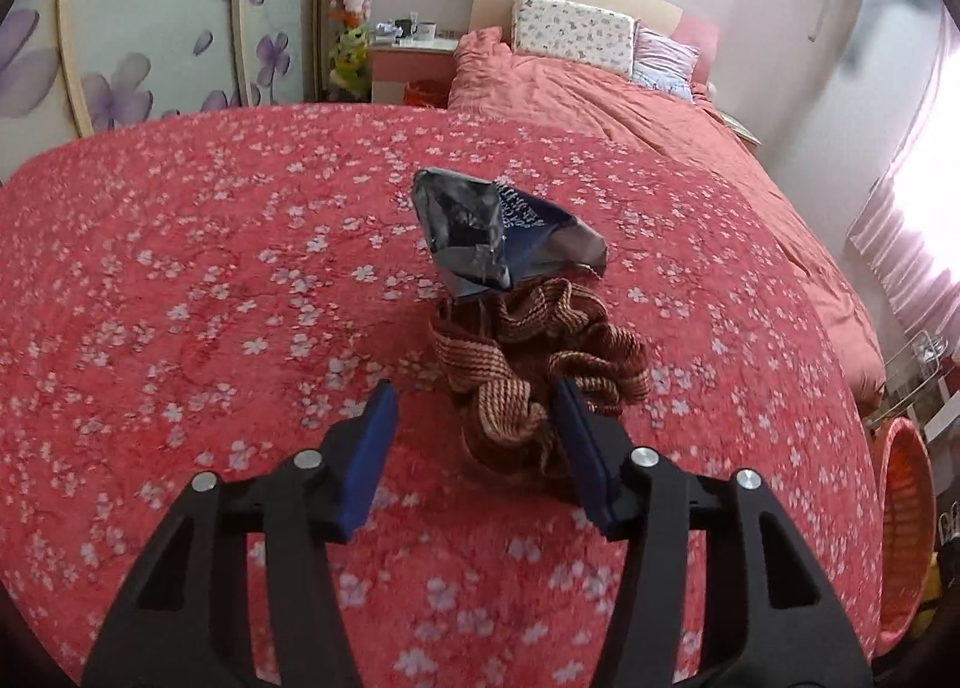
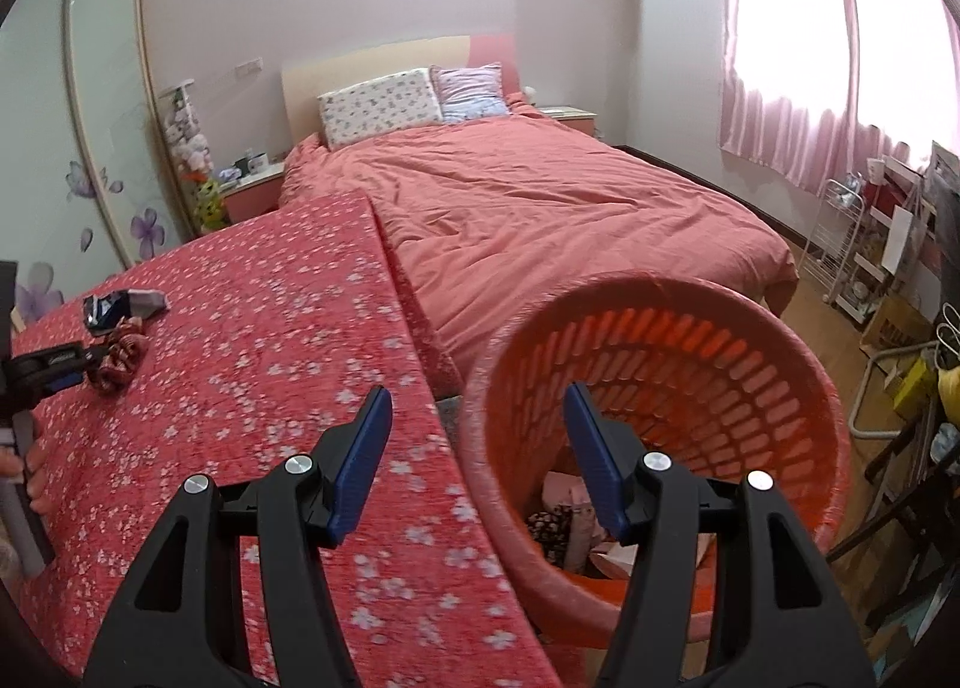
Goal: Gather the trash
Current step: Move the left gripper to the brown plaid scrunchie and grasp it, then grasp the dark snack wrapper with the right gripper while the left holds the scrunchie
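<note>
A crumpled blue and silver snack wrapper [image 1: 480, 232] lies on the red flowered cover [image 1: 180, 268]. Touching its near side is a brown striped fabric scrunchie [image 1: 528, 364]. My left gripper [image 1: 474, 394] is open, with the near end of the scrunchie between its blue pads; the right pad is beside the fabric and the left pad stands apart. In the right wrist view the wrapper [image 2: 123, 308], the scrunchie [image 2: 120, 364] and the left gripper [image 2: 90, 356] appear far left. My right gripper [image 2: 477, 391] is open and empty, over the near rim of an orange slotted basket [image 2: 690, 364].
The basket [image 1: 906, 484] stands on the floor by the covered surface's right edge and holds a few pink and patterned scraps [image 2: 570, 520]. A bed [image 2: 540, 208] with a pink duvet lies behind. A white rack [image 2: 840, 244] and clutter fill the right wall.
</note>
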Demonstrator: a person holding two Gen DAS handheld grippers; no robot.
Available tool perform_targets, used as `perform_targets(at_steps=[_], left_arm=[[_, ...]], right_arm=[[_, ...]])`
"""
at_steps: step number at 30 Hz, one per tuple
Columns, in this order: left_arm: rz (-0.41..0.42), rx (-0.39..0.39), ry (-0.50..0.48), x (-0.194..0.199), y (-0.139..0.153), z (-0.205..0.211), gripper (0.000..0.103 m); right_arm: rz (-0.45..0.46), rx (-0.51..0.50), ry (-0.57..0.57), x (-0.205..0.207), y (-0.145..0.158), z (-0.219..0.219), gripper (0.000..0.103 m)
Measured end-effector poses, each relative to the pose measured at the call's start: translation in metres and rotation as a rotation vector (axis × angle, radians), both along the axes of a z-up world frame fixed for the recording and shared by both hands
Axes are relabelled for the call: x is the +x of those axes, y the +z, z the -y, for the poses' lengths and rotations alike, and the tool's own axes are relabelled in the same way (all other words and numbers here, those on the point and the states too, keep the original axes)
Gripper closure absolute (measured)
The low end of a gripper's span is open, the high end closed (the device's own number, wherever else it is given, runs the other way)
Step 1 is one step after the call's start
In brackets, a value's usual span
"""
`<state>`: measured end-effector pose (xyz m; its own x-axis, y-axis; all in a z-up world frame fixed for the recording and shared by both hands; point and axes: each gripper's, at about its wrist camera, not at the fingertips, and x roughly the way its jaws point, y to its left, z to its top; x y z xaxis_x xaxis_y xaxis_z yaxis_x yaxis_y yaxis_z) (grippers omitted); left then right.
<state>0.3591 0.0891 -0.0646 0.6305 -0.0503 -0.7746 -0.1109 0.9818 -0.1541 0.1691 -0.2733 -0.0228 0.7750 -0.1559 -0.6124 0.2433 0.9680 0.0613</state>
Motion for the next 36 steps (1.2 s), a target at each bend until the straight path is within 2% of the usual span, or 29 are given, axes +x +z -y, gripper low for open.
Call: perform_targets(at_steps=[5,7,8,11,17,24,36], left_arm=[[-0.017,-0.020,-0.005,0.012,-0.006,0.003,0.060],[-0.020,-0.018,-0.006,0.013,-0.010,0.005,0.070],[-0.019,-0.007,-0.014,0.014,-0.011,0.007,0.080],[-0.016,-0.007,-0.033,0.011,-0.011,0.005,0.087],[0.020,0.054,-0.044,-0.023,-0.002,-0.022,0.089],[0.043,0.125,0.007,-0.061,0.012,-0.084,0.089],[0.074,0.107,0.134,-0.073,0.023,-0.175,0.089]], right_arm=[[-0.012,-0.018,0.037,0.007,-0.001,-0.019,0.043],[-0.016,-0.024,0.051,0.009,0.000,-0.028,0.043],[-0.017,-0.027,0.060,0.011,0.000,-0.032,0.043],[-0.017,-0.040,0.090,0.014,0.001,-0.046,0.043],[-0.008,-0.057,0.156,0.021,0.007,-0.072,0.043],[-0.012,-0.024,0.250,0.044,0.008,-0.119,0.043],[-0.041,0.036,0.422,0.116,-0.003,-0.242,0.044]])
